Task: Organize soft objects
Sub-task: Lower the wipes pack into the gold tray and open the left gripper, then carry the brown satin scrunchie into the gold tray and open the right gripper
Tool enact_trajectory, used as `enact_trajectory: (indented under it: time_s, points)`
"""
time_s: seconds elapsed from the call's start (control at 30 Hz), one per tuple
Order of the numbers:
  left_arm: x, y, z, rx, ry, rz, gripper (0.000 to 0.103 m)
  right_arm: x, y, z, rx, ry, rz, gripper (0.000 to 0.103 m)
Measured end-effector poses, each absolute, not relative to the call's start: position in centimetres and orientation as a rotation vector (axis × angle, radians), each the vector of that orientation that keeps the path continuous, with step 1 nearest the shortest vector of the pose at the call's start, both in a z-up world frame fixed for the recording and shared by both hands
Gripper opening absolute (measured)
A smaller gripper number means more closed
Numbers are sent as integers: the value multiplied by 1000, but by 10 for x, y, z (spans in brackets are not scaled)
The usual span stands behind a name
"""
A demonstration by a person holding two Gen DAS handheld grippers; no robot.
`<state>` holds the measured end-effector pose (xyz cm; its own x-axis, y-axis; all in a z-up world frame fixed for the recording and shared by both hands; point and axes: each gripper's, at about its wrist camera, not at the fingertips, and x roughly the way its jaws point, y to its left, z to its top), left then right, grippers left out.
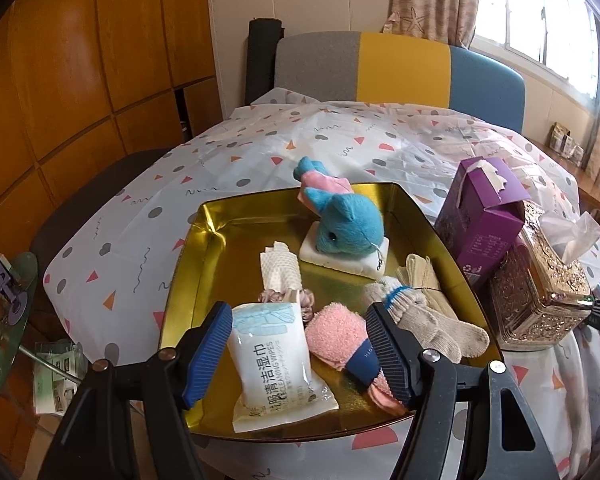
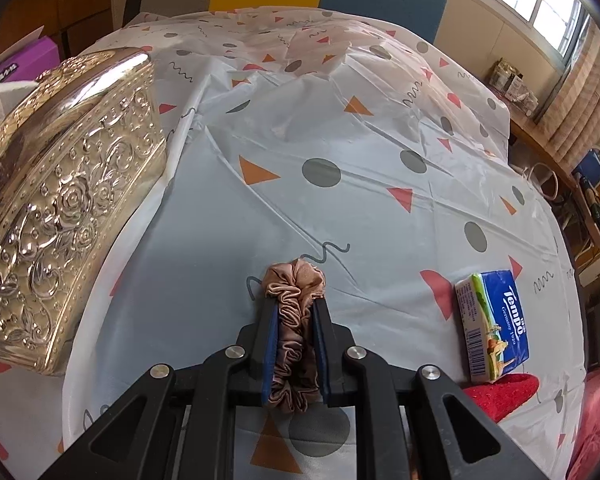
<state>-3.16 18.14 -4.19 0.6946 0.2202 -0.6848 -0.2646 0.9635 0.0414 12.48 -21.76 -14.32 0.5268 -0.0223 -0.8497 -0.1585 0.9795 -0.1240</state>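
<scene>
Black left gripper (image 1: 300, 354), black right gripper (image 2: 296, 340), ribbed blue pads (image 1: 208, 356), silver screws

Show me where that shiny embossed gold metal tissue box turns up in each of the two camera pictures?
Left wrist view: the embossed gold metal tissue box stands at the right edge, beside the gold tray, behind a purple carton.
Right wrist view: the box fills the left side, close up.
Shared landmark: the white tablecloth with triangles and dots under it in both views.
</scene>
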Motion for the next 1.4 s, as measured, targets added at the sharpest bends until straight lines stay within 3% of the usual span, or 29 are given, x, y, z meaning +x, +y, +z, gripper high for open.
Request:
enact_trajectory:
  time_s: [0.33, 0.57, 0.8, 1.1, 1.4]
  points:
    - [-31, 186, -42, -82, 758, 262, 71, 135, -243, -113, -10, 991, 6, 15]
    - [-37, 200, -40, -112, 740, 287, 71, 118, -218, 0, 70, 720, 75, 15]
    - [-44, 215, -36, -132, 718, 325, 71, 71, -93, 71, -56, 586, 487, 15]
    - [-53, 231, -34, -147, 702, 357, 71, 61, 55, 1, -147, 851, 822, 16]
    - [-58, 241, -37, -160, 698, 375, 73, 90, 114, -68, -133, 1014, 813, 18]
